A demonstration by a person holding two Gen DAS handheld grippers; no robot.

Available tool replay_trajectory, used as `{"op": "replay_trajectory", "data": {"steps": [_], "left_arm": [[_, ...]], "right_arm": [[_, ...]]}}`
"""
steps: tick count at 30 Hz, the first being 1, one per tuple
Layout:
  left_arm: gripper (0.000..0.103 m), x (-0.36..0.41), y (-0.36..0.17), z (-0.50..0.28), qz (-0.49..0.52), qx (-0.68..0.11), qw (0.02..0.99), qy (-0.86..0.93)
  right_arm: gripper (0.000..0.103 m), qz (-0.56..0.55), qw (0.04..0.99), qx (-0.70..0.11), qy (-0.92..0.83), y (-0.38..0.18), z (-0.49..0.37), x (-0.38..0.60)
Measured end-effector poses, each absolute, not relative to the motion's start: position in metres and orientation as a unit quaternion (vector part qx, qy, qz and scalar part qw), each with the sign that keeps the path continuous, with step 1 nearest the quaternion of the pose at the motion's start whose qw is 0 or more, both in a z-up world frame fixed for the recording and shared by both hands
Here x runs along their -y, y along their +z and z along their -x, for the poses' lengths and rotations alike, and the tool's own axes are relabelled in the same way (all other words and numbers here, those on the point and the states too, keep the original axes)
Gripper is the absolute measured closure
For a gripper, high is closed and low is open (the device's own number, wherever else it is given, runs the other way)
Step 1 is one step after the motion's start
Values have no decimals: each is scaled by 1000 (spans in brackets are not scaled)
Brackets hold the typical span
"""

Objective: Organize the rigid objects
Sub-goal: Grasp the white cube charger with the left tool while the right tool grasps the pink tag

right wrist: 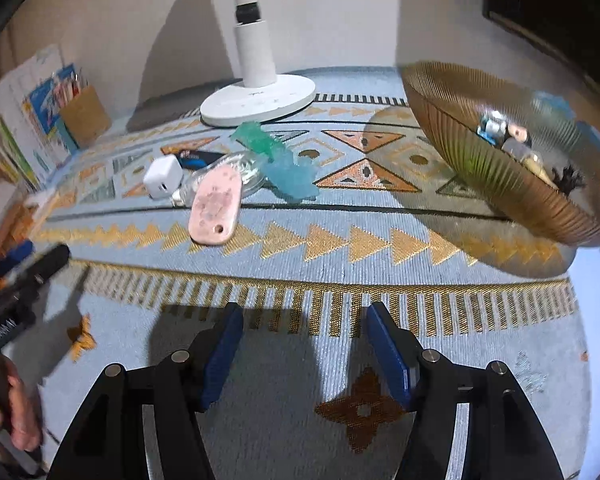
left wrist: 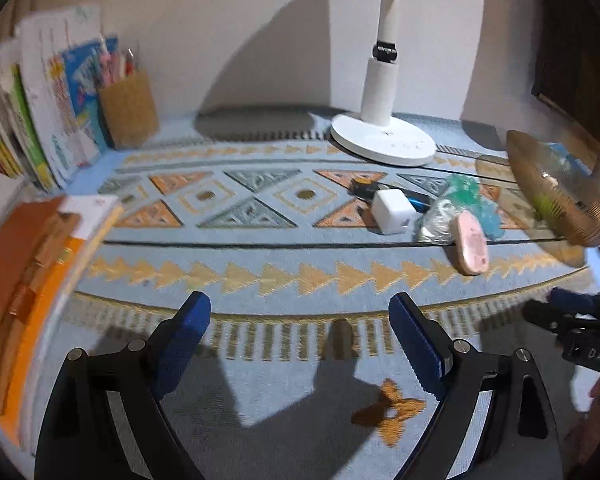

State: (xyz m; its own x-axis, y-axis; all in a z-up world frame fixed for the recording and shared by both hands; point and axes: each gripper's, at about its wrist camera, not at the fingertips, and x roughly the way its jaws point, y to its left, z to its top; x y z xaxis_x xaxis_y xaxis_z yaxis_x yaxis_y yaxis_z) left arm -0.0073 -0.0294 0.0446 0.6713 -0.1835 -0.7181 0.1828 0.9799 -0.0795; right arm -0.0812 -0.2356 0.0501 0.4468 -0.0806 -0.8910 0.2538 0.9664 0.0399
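A cluster of small items lies on the patterned blue cloth [right wrist: 300,264]: a white charger cube [left wrist: 392,211] [right wrist: 163,176], a pink oval tag [left wrist: 472,246] [right wrist: 216,210], a clear plastic piece [left wrist: 436,218] [right wrist: 236,172], a teal and blue jelly-like toy [left wrist: 466,196] [right wrist: 278,160] and a dark blue pen-like object [left wrist: 384,192] [right wrist: 198,158]. A ribbed amber glass bowl [left wrist: 560,196] [right wrist: 500,172] at the right holds several small items. My left gripper [left wrist: 300,320] is open and empty, well short of the cluster. My right gripper [right wrist: 304,328] is open and empty, also short of it.
A white lamp base [left wrist: 384,140] [right wrist: 258,98] stands at the back by the wall. Books [left wrist: 40,120] and a cork pencil holder [left wrist: 128,110] [right wrist: 85,116] stand at the back left. An orange book stack [left wrist: 28,300] lies at the left edge.
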Motion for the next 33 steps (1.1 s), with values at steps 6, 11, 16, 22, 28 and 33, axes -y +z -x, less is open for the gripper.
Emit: {"op": "replay_trajectory", "data": {"steps": [6,11,16,22,28,33], "left_arm": [[13,46,68,-33,28,-414,895,-165],[33,75,49,-72,38,-448,870,-204],[35,90,37,-89,42,-460,861,-214],[67,103,27,-93,22,-467,857,-216],[77,90,34,-79,29,-457,859,-228],[79,67,45,-38,52,-440,866,-230]], "right_arm": [[41,-99,841,-530,-48,69,52,229],[46,-137,829,-542,-33,57,21,225],[53,-125,821,-555,-44,39,-2,210],[58,-78,835,-542,-63,37,-9,198],[68,-55,838,-539,-61,38,-7,199],[68,-62,844,-533,-15,63,22,203]]}}
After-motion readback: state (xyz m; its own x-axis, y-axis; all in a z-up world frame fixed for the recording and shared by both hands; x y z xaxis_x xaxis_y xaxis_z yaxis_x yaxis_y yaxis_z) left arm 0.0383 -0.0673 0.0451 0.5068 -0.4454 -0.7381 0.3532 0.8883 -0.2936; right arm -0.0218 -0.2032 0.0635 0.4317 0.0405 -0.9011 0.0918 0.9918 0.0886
